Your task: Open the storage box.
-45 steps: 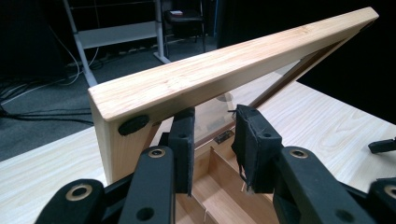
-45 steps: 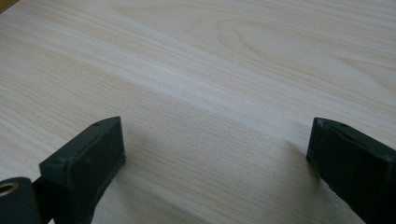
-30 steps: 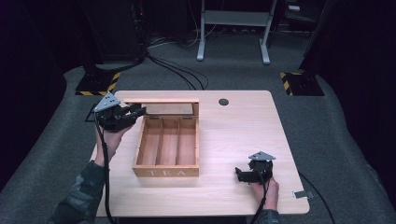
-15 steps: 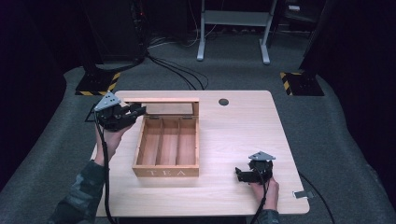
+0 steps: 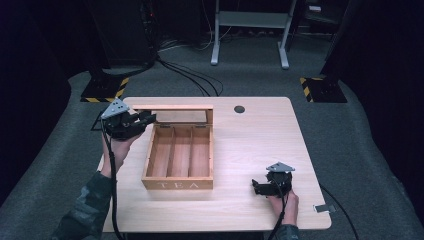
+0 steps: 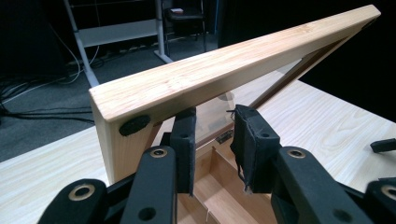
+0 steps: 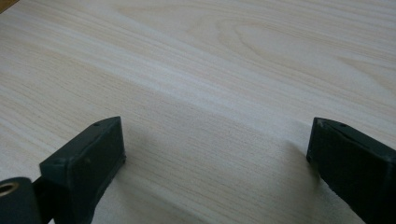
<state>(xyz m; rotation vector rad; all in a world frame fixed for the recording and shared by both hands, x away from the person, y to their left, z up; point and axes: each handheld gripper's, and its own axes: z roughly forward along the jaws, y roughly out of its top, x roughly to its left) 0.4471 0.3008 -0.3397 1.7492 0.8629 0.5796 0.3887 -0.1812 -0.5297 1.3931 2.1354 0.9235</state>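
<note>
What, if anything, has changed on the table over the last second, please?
Nothing has visibly changed. The left gripper stays at the left corner of the raised lid of the tea box, its jaws apart under the lid's edge. The right gripper stays open on the table, near the front right corner.

One word is showing: "TEA", in pale capital letters, is standing on the front wall of the open wooden box [image 5: 178,184] that is sitting on the tabletop [image 5: 260,145], seen in the high view. The letters are running left to right along the lower front panel, facing the person. Nothing else is reading as text, number, brand or label in the gripper views.
</note>
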